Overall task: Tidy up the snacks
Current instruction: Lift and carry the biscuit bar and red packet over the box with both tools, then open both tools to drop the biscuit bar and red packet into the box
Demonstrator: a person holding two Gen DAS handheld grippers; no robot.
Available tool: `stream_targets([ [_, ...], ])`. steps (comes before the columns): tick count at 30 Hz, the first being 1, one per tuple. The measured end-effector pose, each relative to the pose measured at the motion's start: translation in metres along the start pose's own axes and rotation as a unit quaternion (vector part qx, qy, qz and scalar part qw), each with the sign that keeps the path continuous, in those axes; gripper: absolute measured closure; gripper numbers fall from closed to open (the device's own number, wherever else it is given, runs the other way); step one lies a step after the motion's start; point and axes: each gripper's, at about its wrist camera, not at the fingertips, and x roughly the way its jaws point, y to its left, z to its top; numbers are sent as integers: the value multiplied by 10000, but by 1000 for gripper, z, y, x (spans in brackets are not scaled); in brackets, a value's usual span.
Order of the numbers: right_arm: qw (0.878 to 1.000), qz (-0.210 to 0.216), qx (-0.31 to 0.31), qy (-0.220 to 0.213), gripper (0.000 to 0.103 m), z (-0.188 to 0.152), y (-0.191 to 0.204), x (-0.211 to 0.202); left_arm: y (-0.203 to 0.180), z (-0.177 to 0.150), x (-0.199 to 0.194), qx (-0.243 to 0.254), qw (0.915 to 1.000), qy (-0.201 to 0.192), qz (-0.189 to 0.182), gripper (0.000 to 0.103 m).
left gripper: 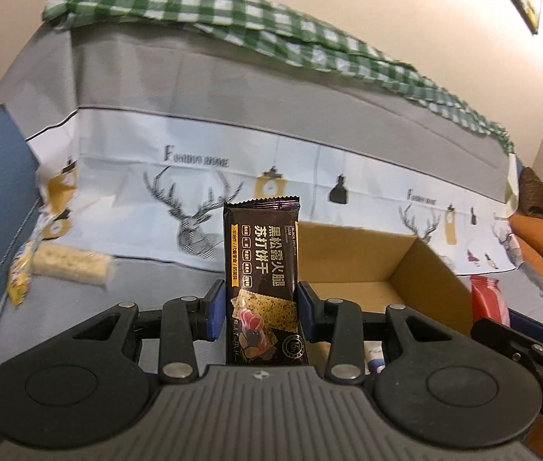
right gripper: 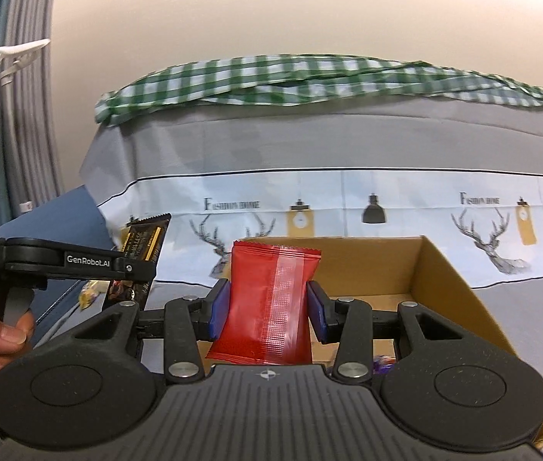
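You are gripping the dark cracker packet (left gripper: pixel 263 292) in the left gripper (left gripper: pixel 260 309) and the red foil packet (right gripper: pixel 267 303) in the right gripper (right gripper: pixel 267 309); carry both over the open brown cardboard box (right gripper: pixel 444 280) before letting go.

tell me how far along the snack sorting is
Done: hard to say; the cardboard box looks mostly bare, with a small wrapper or two at its near edge. In hand: the left claw is shut on a dark cracker packet and the right claw on a red packet, both near the box. Left: a pale snack bar lies out on the grey cover.
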Motion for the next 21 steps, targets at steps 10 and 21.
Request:
stream_targets([
  [10, 9991, -358, 208, -110, 59, 2, -22, -1, -40, -1, -1, 263, 9975, -464, -460, 61],
  [21, 9971, -668, 372, -68, 59, 0, -35, 5, -73, -8, 9, 606, 9938, -445, -824, 61],
])
